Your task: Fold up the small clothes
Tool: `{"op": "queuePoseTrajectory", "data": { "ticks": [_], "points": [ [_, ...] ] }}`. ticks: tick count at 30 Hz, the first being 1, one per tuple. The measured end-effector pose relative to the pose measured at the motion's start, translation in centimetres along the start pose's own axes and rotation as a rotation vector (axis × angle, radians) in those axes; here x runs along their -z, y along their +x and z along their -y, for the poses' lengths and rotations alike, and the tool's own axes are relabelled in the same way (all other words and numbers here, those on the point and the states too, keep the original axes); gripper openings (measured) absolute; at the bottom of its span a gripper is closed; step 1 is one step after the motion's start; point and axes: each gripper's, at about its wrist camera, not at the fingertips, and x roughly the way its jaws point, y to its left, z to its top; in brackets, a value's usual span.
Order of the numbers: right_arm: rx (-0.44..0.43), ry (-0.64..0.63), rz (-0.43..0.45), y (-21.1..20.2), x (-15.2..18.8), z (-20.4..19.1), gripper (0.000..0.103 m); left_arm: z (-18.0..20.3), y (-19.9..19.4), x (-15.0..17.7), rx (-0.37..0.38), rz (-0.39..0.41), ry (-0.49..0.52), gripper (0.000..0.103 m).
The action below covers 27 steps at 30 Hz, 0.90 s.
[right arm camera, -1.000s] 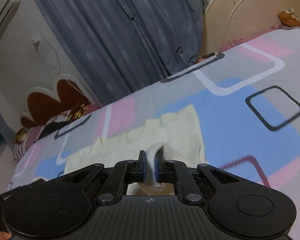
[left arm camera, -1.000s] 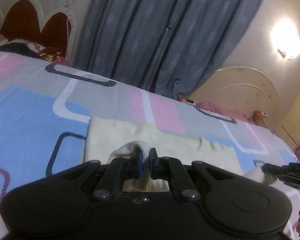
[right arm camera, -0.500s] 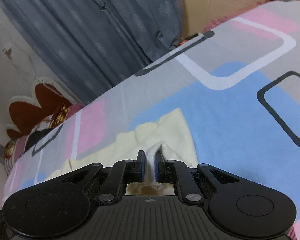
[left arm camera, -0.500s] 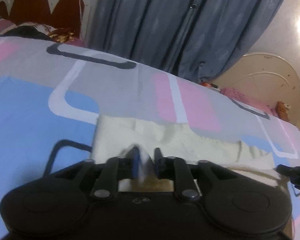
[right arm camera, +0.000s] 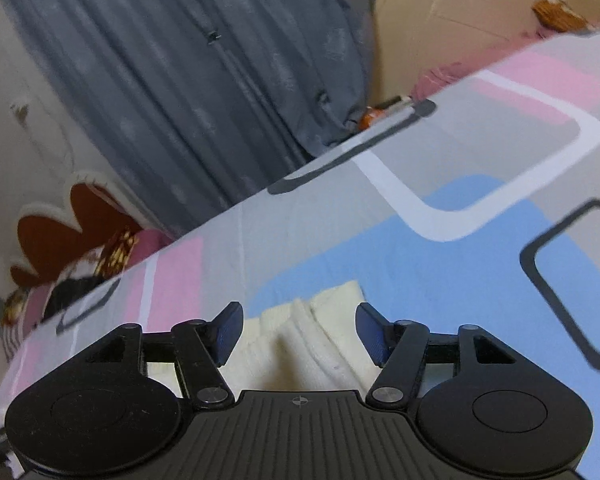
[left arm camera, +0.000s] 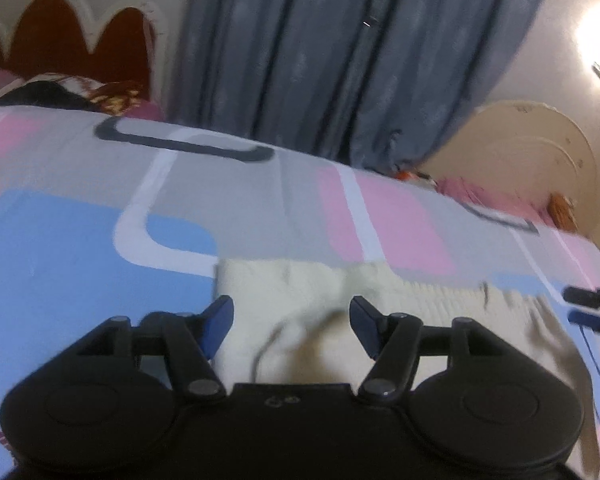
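Far left stands a brown scalloped headboard [left arm camera: 76, 44] with dark patterned pillows [left arm camera: 64, 94] at its foot; a blue-grey curtain [left arm camera: 340, 60] hangs behind the middle of the bed, and a cream arched headboard [left arm camera: 540, 160] sits off to the right under a bright wall lamp [left arm camera: 598, 36]. None of these reaches the working area.

The bedsheet [left arm camera: 80, 248] — grey with blue, pink and white blocks — runs bare to the left, to the right and toward the curtain, leaving open room on every side of the garment.

The cream knitted garment [left arm camera: 300, 312] lies on the sheet in front of both tools, folded over with a ridge rising near the middle and ribbed knit showing along its far edge; motion blur softens the rest.

The left gripper [left arm camera: 291, 320] hangs over the garment's left end, jaws spread wide, nothing between them. The right gripper [right arm camera: 299, 328] is over the right end — likewise spread wide and gripping nothing, cloth showing in the gap.
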Motion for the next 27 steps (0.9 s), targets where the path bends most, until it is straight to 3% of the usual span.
{"op": "queuePoseTrajectory", "data": {
  "ticks": [8,10,11,12,13,15,21,22,24,27],
  "points": [
    [0.026,-0.113,-0.053,1.8,1.8,-1.0,0.061,0.6,2.8,0.3,0.003,-0.054,0.012,0.061],
    [0.042,-0.149,-0.064,2.3,2.0,-1.3,0.061,0.4,3.4,0.4,-0.001,-0.065,0.001,0.055],
    [0.047,-0.165,-0.065,2.5,2.2,-1.4,0.061,0.3,3.6,0.4,0.002,-0.061,-0.001,0.04],
    [0.054,-0.177,-0.063,2.7,2.3,-1.3,0.058,0.4,3.8,0.4,0.001,-0.055,0.005,0.026],
    [0.055,-0.187,-0.063,2.8,2.3,-1.3,0.041,0.4,3.8,0.5,-0.003,-0.049,0.013,0.02],
    [0.046,-0.192,-0.083,3.2,2.5,-1.2,0.027,0.5,3.9,0.6,-0.003,-0.04,0.021,0.015],
    [0.056,-0.244,-0.1,3.9,2.5,-1.2,0.027,1.2,3.7,1.0,0.001,-0.018,0.07,0.003],
    [0.054,-0.238,-0.103,4.0,2.5,-1.1,0.025,1.2,3.6,0.9,-0.003,-0.006,0.063,0.003],
    [0.035,-0.253,-0.095,3.6,2.4,-1.6,0.002,1.3,2.8,0.7,-0.007,0.044,0.046,0.003],
    [0.012,-0.279,-0.033,2.4,2.1,-2.3,0.002,1.4,1.4,0.0,-0.011,0.126,0.022,0.003]
  ]
}}
